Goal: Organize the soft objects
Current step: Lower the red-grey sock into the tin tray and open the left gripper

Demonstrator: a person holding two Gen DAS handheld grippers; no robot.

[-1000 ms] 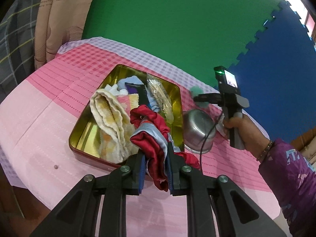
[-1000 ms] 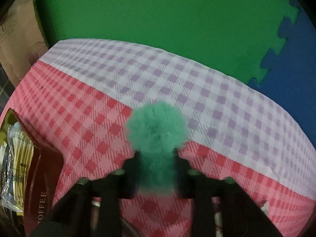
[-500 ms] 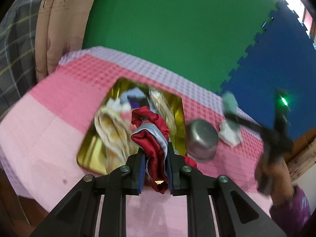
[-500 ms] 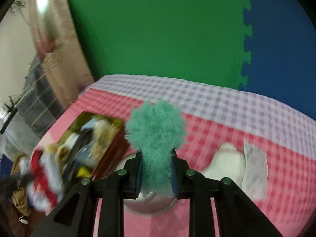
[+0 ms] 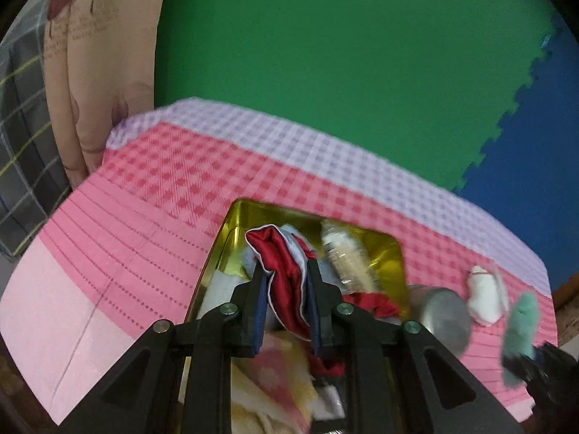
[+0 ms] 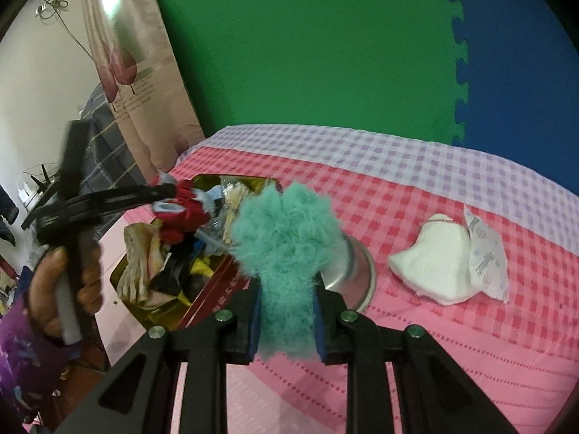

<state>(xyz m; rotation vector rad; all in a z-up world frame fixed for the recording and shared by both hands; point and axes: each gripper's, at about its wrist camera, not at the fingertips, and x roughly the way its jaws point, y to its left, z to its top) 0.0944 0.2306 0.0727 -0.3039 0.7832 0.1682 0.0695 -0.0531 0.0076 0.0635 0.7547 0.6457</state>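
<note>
Apparently mid-sorting, the left gripper [image 5: 287,302] pinches a red cloth [image 5: 286,275] over the tin [image 5: 231,231] (already crowded) while the right gripper [image 6: 286,316] clamps a green fluffy toy [image 6: 286,238] near the metal bowl [image 6: 358,271], each needing release inside.

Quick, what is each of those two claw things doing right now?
Left gripper: closed on the red cloth.
Right gripper: closed on the fluffy teal piece.

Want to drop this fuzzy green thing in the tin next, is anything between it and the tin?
Yes. The left gripper, holding a red cloth, hangs over the tin. The steel bowl sits beside it, not across.
</note>
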